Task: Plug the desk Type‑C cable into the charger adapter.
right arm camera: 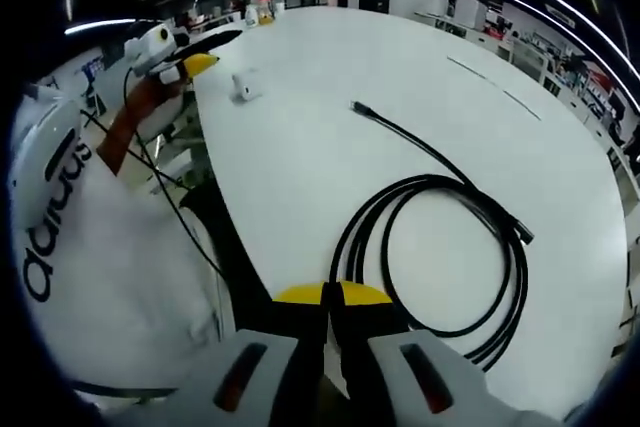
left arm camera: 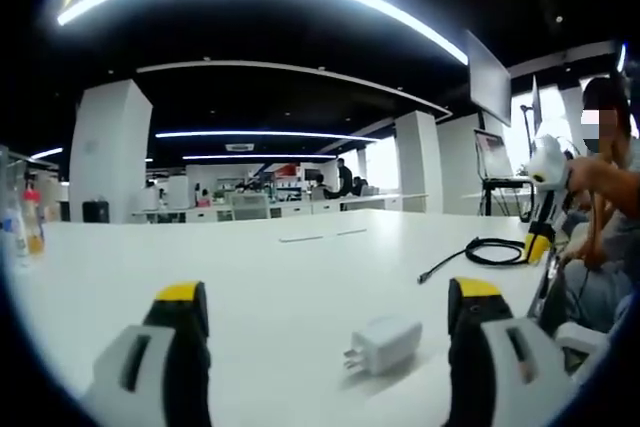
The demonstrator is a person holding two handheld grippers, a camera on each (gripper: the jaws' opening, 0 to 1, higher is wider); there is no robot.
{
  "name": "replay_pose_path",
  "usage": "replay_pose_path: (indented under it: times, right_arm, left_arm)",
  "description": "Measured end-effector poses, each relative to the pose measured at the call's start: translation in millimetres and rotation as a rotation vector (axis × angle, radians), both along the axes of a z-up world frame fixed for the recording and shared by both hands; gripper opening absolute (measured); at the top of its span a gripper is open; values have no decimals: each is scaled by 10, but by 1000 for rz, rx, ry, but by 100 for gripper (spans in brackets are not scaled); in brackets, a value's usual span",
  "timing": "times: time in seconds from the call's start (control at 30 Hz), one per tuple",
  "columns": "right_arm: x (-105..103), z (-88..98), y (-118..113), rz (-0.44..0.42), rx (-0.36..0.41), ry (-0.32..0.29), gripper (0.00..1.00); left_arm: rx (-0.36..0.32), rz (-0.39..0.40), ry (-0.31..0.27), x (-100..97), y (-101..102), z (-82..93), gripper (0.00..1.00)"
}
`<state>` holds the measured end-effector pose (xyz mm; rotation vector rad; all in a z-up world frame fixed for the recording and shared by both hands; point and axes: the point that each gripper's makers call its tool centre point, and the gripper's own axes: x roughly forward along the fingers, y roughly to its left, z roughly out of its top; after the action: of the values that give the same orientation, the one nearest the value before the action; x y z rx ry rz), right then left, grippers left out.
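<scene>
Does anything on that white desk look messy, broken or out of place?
Nothing stands out. The white charger adapter lies on its side on the desk, unplugged, and the black cable sits loosely coiled, one plug end stretched out. No damage shows.

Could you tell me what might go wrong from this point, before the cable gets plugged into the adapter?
1. The black cable lies loosely coiled; lifting one end may drag the loops across the table.
2. The white charger adapter lies loose between the open left gripper jaws and could slide when pinched.
3. The right gripper is shut, so it must open first.
</scene>
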<state>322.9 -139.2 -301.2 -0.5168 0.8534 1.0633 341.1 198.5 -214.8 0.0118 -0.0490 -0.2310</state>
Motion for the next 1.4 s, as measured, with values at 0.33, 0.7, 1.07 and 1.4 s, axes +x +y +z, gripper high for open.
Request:
replay_pose_path:
  times: [0.33,0.7,1.07,1.4]
  right_arm:
    - [-54,33,-3,35,14,-20,2]
    - [95,227,98,58,78,-87,9]
    - [237,283,269,87,123,-133,15]
    - [450,450,490,153,210,-241,18]
  left_arm:
    - [0,-13,1,-2,-39,-2,100]
    - [39,-88,25,-4,-163,-54,100]
    - [198,-266,22,43,-337,-19,92]
    - [383,-428,112,55,-516,-32,61]
